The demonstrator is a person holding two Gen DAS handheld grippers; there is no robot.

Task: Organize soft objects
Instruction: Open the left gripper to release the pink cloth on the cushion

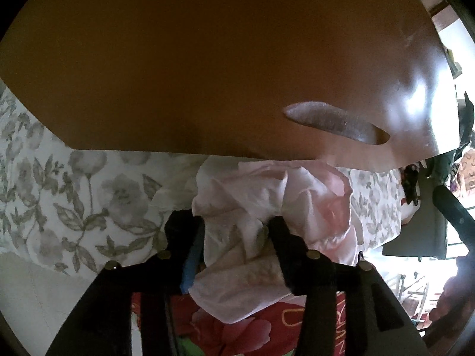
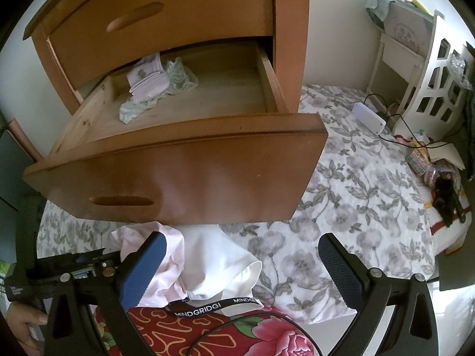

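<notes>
Both grippers are pointing down in front of the wooden drawer (image 2: 184, 163), which is sitting pulled out over the flowery bedsheet (image 2: 356, 184). Right gripper (image 2: 242, 255) is spreading its jaws wide with nothing between them. Left gripper (image 1: 234, 225) is standing half open around the pale pink cloth (image 1: 267, 195), and whether it is pinching it is unclear. Small folded clothes (image 2: 148, 80) are lying inside the drawer.

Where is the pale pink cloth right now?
The pale pink cloth lies crumpled on the floral bedspread just below the open drawer front, between the left gripper fingers.
</notes>
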